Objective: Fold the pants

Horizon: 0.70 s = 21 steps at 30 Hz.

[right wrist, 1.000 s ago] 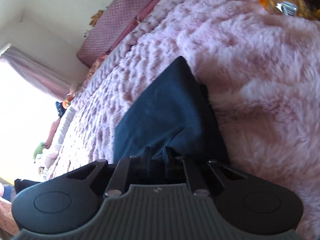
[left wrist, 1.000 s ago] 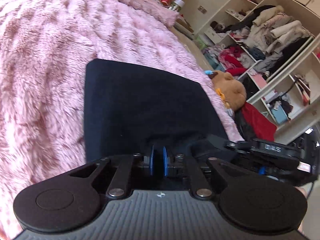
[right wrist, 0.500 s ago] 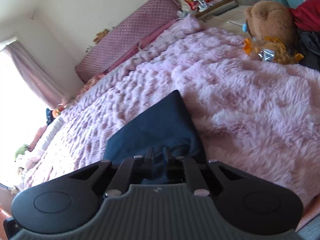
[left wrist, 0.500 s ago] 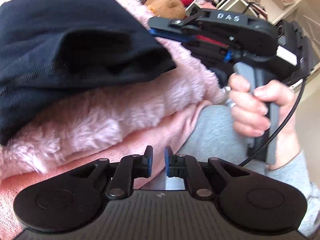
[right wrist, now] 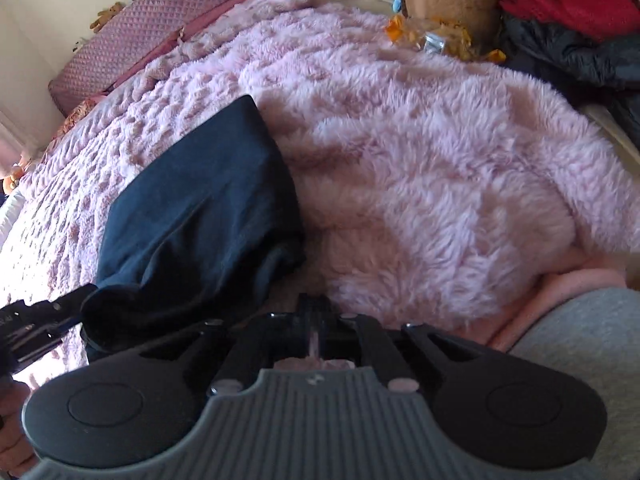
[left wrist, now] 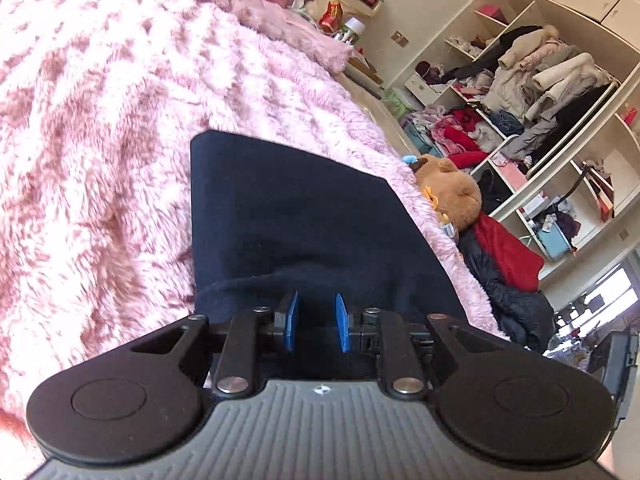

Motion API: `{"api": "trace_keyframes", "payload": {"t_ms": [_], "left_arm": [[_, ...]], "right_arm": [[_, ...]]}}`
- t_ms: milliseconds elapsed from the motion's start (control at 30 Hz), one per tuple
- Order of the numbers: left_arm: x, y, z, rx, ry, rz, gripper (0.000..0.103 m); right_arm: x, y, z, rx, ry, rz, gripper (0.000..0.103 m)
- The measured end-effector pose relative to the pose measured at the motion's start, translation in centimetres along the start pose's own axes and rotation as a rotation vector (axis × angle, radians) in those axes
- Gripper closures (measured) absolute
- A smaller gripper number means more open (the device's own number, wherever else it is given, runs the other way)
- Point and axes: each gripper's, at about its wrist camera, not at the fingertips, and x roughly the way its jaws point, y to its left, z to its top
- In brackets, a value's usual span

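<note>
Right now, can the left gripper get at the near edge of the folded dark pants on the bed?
Probably yes. The left gripper sits right at the near edge of the dark pants; its jaws have just been opening and stand apart. Nothing lies between them and the cloth on the pink blanket.

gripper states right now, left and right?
Left gripper: open, jaws just widened, over the folded pants, pads not pressing them.
Right gripper: shut, empty, beside the pants.
</note>
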Motion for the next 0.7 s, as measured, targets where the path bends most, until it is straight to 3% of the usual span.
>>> {"api": "trace_keyframes", "payload": {"t_ms": [67,133,233,300,400,467,500,567,700], "left_arm": [[0.7,0.3,0.0,0.008,0.039,-0.022,0.082],[2.2,-0.8,-0.7,0.091,0.135,0.011,0.082],[1.8,-2.2,-1.6,0.167,0.139,0.046,0.082],[1.6,-2.5,-2.0,0.175,0.144,0.048,0.082],[1.0,-2.9,-2.6,0.223,0.137,0.066,0.082],[0.8,-3.3,-2.8,0.243,0.135,0.074,0.082],[0.7,-3.4,-2.8,0.246,0.134,0.075,0.082],[0.6,-3.2,-2.9,0.253,0.136,0.079,0.077],[0.7,-2.7,-2.9,0.221,0.153,0.065,0.075]], "right_arm": [[-1.5,0.3,0.3,-0.016,-0.058,-0.036,0.098],[-2.9,0.7,1.0,-0.029,-0.120,-0.048,0.098],[-3.9,3.0,2.3,-0.134,-0.238,-0.198,0.098],[-4.0,4.1,2.9,-0.196,-0.292,-0.213,0.098],[-2.7,5.6,3.9,-0.208,-0.252,0.033,0.098],[-0.9,7.4,3.7,-0.250,-0.200,0.138,0.097],[0.0,8.3,3.3,-0.279,-0.169,0.166,0.098],[2.3,9.9,1.9,-0.335,-0.046,0.134,0.097],[2.2,7.8,0.8,-0.284,-0.013,0.136,0.103]]}}
